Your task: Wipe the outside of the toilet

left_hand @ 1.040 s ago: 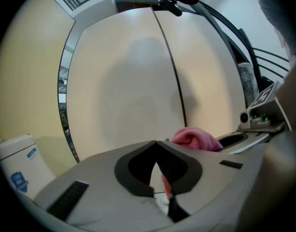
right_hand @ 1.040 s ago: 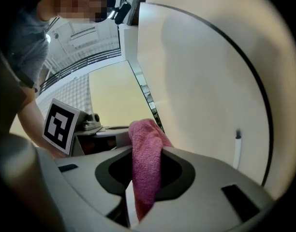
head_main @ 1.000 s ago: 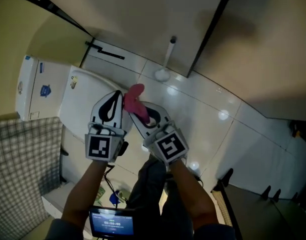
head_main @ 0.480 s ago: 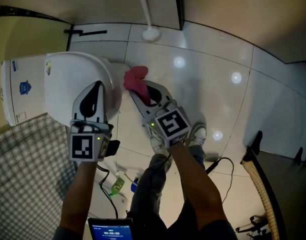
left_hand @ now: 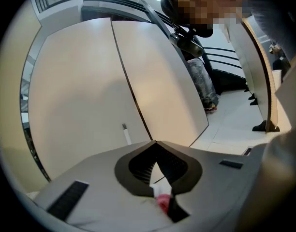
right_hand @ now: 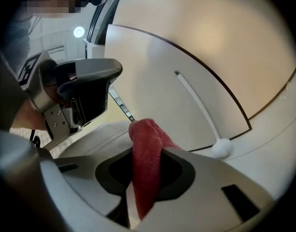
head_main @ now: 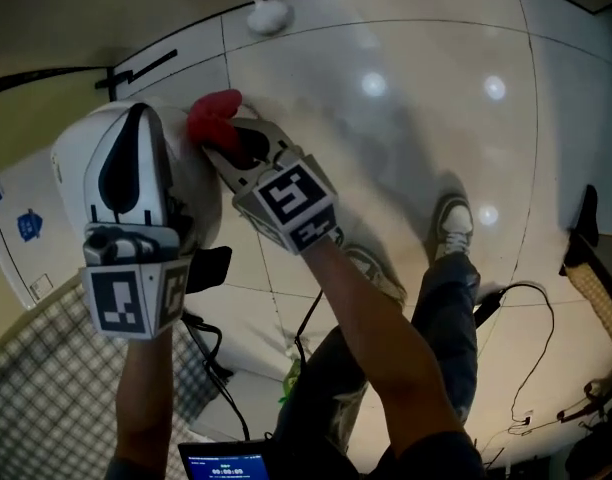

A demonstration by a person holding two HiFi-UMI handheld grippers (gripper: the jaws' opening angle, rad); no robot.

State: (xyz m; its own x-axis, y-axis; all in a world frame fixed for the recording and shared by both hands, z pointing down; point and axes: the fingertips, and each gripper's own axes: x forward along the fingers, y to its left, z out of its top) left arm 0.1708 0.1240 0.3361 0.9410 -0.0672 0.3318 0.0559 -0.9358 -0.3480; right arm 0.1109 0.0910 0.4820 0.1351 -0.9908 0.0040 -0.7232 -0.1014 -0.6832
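Observation:
The white toilet (head_main: 71, 153) stands at the left of the head view, its tank (head_main: 21, 238) toward the edge. A red cloth (head_main: 213, 115) is bunched against the bowl's right side, with my right gripper (head_main: 224, 140) shut on it. In the right gripper view the cloth (right_hand: 145, 163) hangs between the jaws, with the toilet's white curve (right_hand: 92, 137) behind it. My left gripper (head_main: 136, 113) hovers over the toilet's top. In the left gripper view its jaws (left_hand: 155, 143) meet at the tips with nothing held. Whether the left gripper touches the toilet is hidden.
A white toilet brush (head_main: 268, 14) stands on the tiled floor by the wall, also in the right gripper view (right_hand: 220, 148). The person's shoe (head_main: 454, 224) and a black cable (head_main: 511, 293) lie to the right. A checked fabric (head_main: 36, 388) fills the lower left.
The head view tipped further down. Both grippers moved closer to the toilet: the left now over its top, the right carried the red cloth to the bowl's side.

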